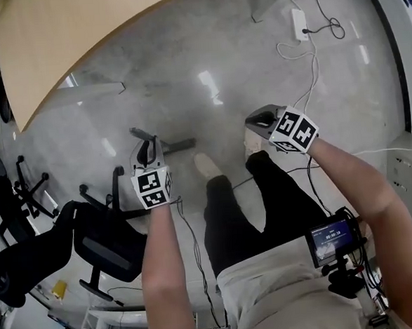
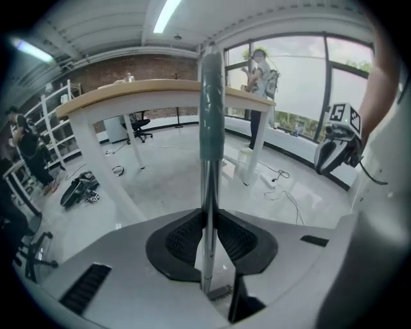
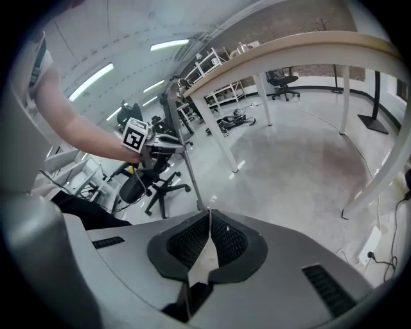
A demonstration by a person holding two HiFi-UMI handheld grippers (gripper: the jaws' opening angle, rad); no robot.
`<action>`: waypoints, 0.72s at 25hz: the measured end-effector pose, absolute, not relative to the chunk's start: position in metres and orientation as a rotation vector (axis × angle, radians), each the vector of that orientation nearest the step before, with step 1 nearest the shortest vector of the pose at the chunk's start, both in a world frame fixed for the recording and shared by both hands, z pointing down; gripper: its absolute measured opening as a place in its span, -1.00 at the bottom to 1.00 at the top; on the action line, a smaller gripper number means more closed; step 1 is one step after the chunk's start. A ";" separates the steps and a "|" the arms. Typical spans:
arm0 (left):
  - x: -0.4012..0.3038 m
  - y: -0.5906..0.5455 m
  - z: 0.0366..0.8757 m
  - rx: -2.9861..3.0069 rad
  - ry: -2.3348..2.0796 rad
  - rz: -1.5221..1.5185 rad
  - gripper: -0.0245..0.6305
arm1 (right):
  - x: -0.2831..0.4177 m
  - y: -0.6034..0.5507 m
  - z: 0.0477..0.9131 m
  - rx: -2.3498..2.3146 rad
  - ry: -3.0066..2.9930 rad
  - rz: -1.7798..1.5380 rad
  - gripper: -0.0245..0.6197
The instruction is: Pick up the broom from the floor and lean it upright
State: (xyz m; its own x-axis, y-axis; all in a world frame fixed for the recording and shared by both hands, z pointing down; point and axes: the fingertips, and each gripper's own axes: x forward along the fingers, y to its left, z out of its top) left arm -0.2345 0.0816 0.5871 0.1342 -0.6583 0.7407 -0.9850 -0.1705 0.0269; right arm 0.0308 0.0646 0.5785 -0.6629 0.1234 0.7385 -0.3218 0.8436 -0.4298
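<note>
broom handle (image 2: 209, 173): off the floor (image 1: 185, 70), clamped in the jaws of the left gripper (image 1: 146, 145). The metal tube sits between the two pads. The teal grip sleeve (image 2: 212, 103) lies further out, past the jaw tips.
left jaws: closed on the tube, one pad on each side, both touching it.
right gripper (image 3: 209, 215): jaws closed tip to tip, nothing between them. Only floor shows through the slot behind the tips.
handle vs right jaws: in the right gripper view the tube (image 3: 192, 180) slants from the left gripper down to just beside the right jaw tips. Can't tell if it touches.
head view only: both forearms, with the right gripper to the right of the left gripper and well apart from it. A black office chair (image 1: 105, 237) is left of the left gripper. A white power strip (image 1: 299, 21) with cables lies far right of it. A small screen (image 1: 332, 237) sits at the person's waist.
left gripper view only: the wooden tabletop (image 2: 160, 90) on white legs lies beyond the left gripper, behind the handle. A second person (image 2: 260, 71) stands at the windows past it.
right gripper view only: the left gripper seen from outside, hand on it, with the office chair right behind.
writing: black-and-white square markers on each marker cube (image 1: 294, 131). The digits on the small screen are too small to read.
</note>
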 end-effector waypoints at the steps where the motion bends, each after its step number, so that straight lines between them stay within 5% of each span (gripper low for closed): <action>1: -0.231 0.079 0.584 1.865 -1.600 0.790 -0.70 | 0.032 0.061 0.577 0.129 -2.198 0.684 -0.87; 18: -0.214 0.009 0.574 1.756 -1.703 0.656 -0.70 | 0.040 0.028 0.569 0.158 -2.188 0.693 -0.87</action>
